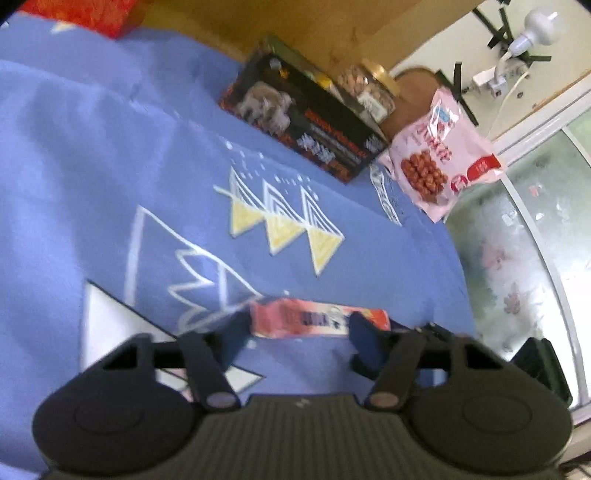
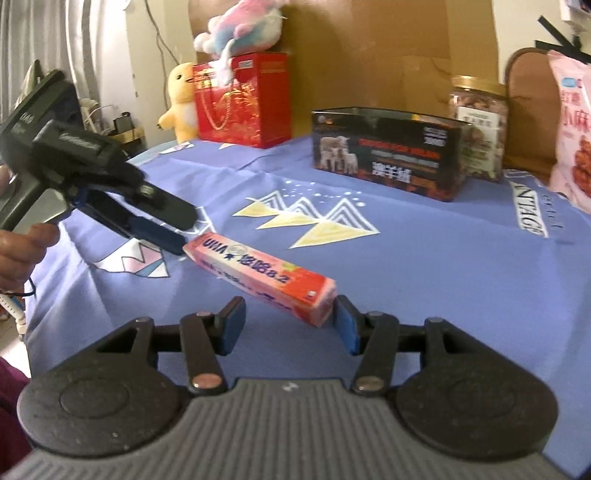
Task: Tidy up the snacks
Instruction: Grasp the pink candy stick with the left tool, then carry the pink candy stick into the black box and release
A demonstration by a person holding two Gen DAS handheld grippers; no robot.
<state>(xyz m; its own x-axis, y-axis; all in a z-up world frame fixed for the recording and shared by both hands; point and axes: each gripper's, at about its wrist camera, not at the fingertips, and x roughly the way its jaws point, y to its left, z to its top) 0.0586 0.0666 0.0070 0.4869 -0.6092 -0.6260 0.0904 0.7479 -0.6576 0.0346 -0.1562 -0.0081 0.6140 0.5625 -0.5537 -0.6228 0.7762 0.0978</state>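
Pink box (image 1: 318, 323) between left gripper (image 1: 295, 332) pads (apart)

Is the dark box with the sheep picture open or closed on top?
Open. In the right wrist view the dark box shows no lid: its thin rim stands free and the inner back wall is visible. What is inside cannot be told.

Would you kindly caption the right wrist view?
Both open grippers, right and left, flank a pink snack box.

You are in a home bedroom: a blue bedsheet (image 2: 424, 258), plush toys (image 2: 240, 29), a curtain (image 2: 74, 44) show it.
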